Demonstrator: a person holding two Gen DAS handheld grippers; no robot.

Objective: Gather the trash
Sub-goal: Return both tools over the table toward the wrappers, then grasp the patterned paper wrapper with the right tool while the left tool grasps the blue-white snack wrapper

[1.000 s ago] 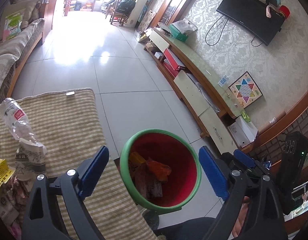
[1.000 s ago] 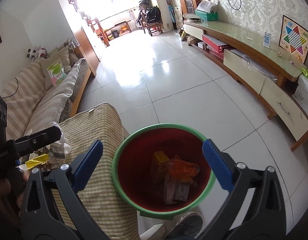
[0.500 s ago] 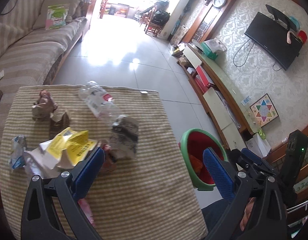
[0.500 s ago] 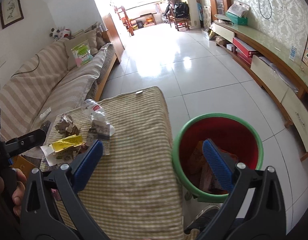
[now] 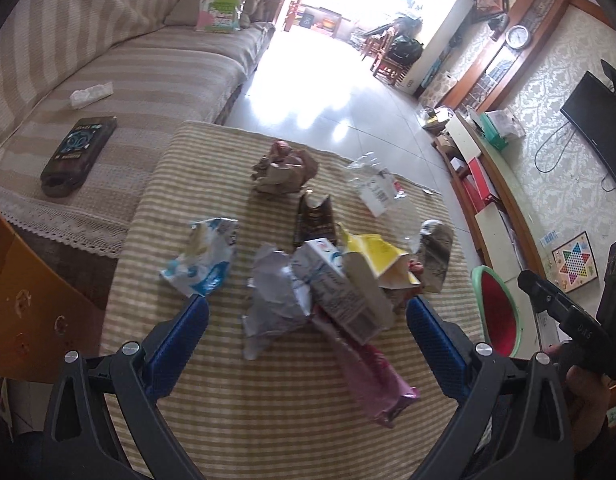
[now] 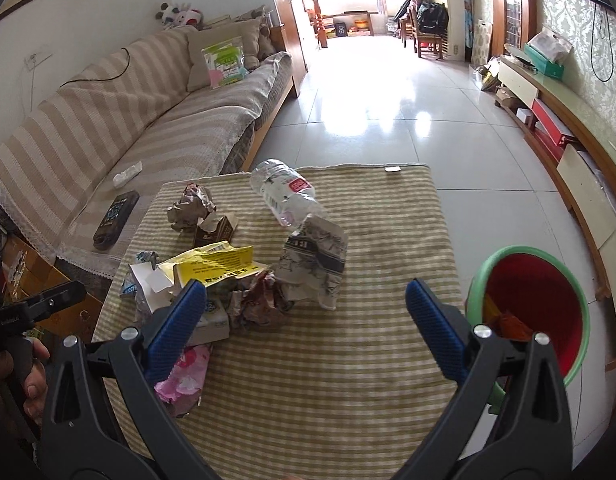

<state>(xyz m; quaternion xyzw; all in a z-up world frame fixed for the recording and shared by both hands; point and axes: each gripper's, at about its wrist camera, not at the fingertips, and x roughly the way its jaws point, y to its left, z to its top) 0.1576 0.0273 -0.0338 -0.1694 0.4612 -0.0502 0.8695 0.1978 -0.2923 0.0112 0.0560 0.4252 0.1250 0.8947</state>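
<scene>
Several pieces of trash lie heaped on a striped cloth-covered table [image 5: 236, 400] [image 6: 347, 380]: a yellow wrapper [image 5: 373, 252] [image 6: 216, 266], a clear plastic bottle [image 5: 377, 188] [image 6: 286, 194], crumpled newspaper [image 6: 313, 266], a pink wrapper [image 5: 371, 376] [image 6: 182, 376], a small carton [image 5: 339, 296] and a blue-white packet [image 5: 202, 260]. My left gripper [image 5: 306, 326] hangs open above the heap, nothing between its fingers. My right gripper [image 6: 306, 308] is open too, over the table's near part. The red bin with a green rim [image 6: 527, 308] [image 5: 497, 312] stands right of the table and holds some wrappers.
A striped sofa [image 6: 128, 120] runs along the left with a dark box [image 5: 78, 152] and a white packet on its seat. A long low cabinet [image 6: 567, 148] lines the right wall. Tiled floor [image 6: 387, 100] stretches beyond the table. A wooden panel [image 5: 24, 300] stands at the table's left.
Both grippers have swung left, from above the red bin to above the trash on the table. The bin has slid to the right edge of both views. Both stayed open.
</scene>
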